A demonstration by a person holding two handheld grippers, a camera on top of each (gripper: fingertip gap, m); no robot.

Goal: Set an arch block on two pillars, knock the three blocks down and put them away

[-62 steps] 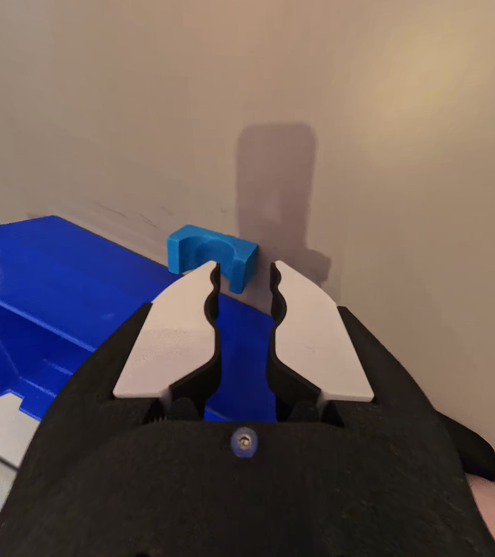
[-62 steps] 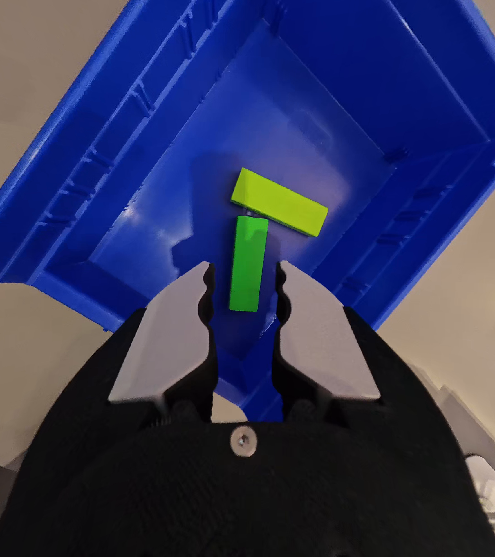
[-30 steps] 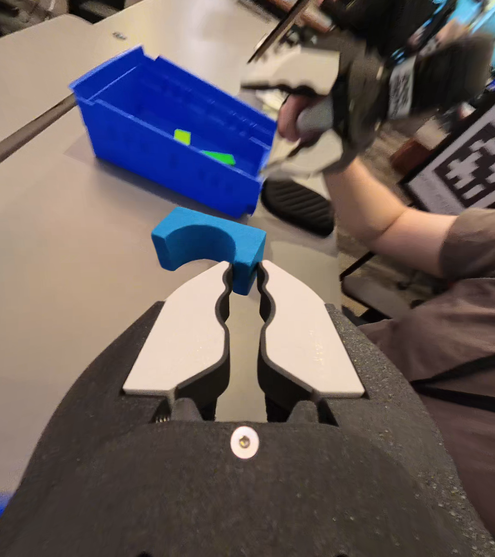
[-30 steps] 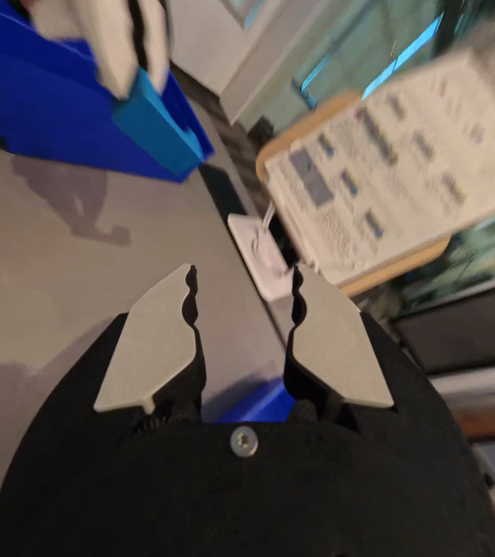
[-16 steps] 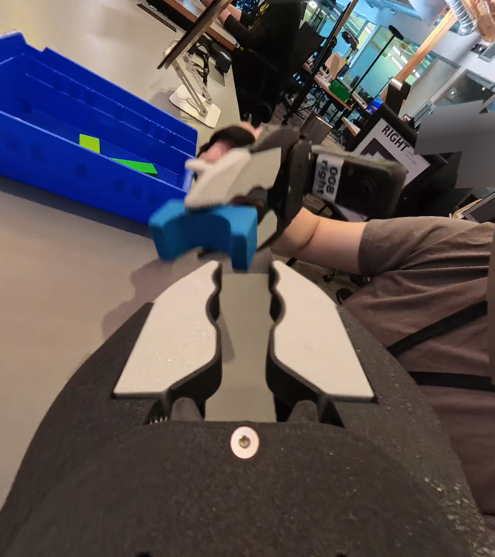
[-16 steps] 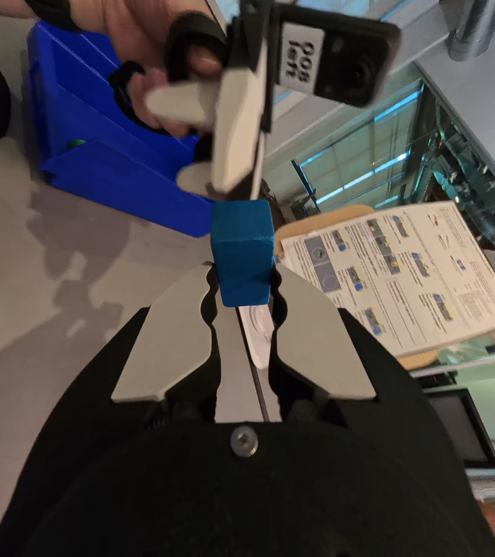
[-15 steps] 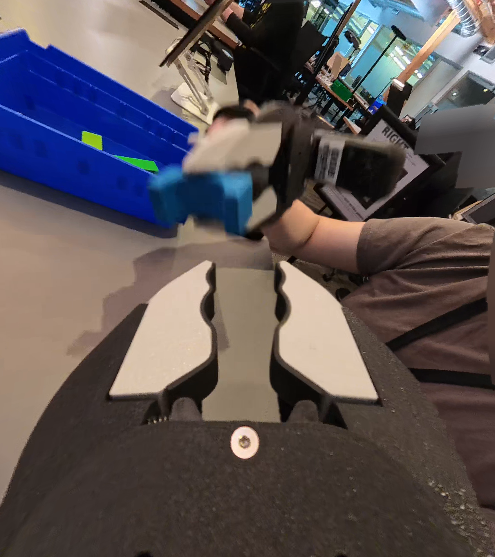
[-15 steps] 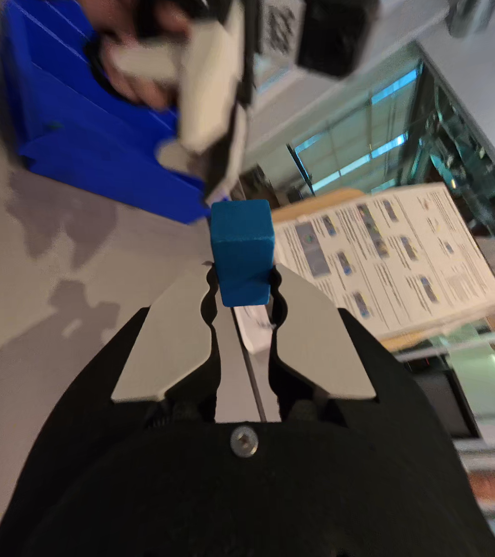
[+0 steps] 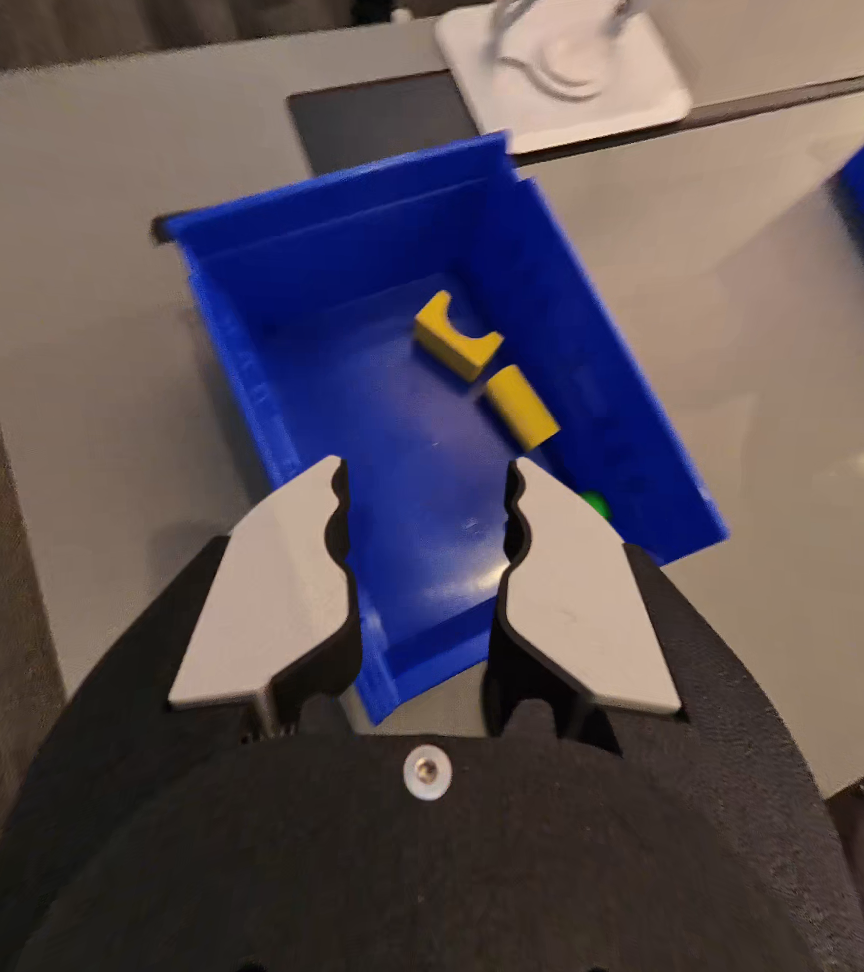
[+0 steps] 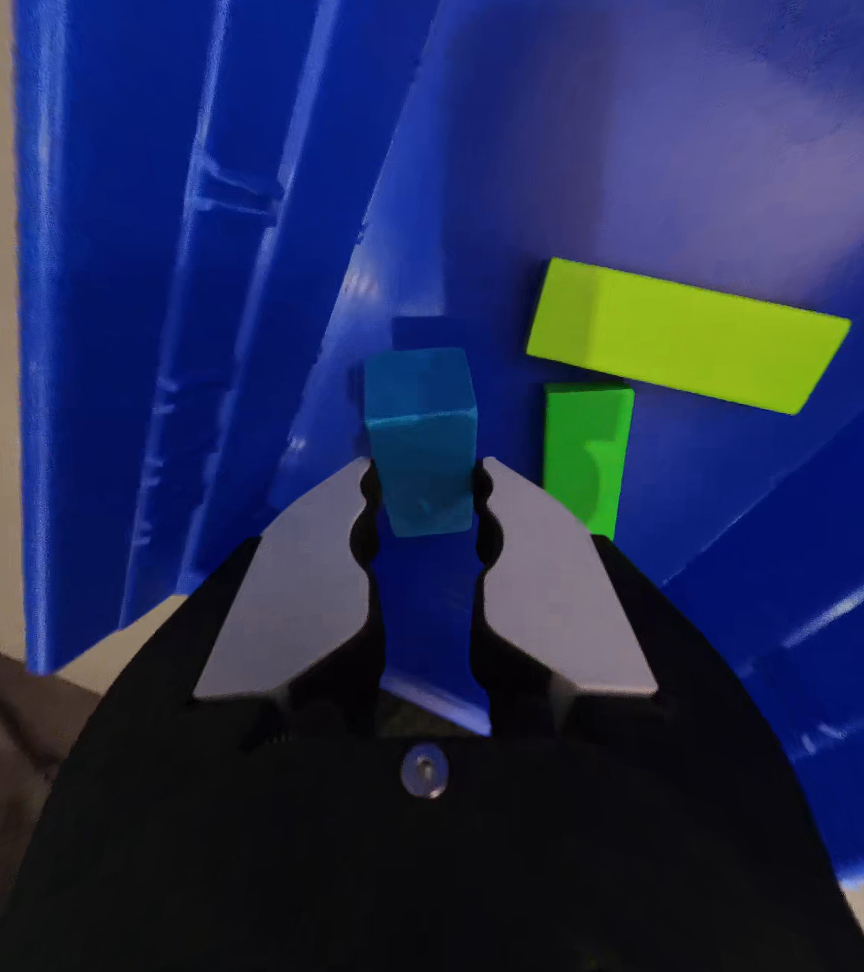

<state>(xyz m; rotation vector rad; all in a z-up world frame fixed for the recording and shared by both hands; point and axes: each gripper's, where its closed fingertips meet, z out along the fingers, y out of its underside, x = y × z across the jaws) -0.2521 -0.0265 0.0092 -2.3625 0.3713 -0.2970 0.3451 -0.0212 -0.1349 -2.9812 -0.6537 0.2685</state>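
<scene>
Right gripper (image 10: 422,463) pinches our blue arch block (image 10: 419,436) — long axis pointing ahead, over the bin (image 10: 524,158); left gripper (image 9: 424,468) spread, empty.

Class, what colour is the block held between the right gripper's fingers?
Teal blue. The arch block shows best in the right wrist view, clamped by the right gripper.

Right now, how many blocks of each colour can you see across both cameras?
Yellow: 2, the arch block and a bar
Lime: 1, a flat block
Green: 2, a block and a scrap of green, hard to identify
Teal blue: 1, the block in the right gripper
Total: 6
</scene>
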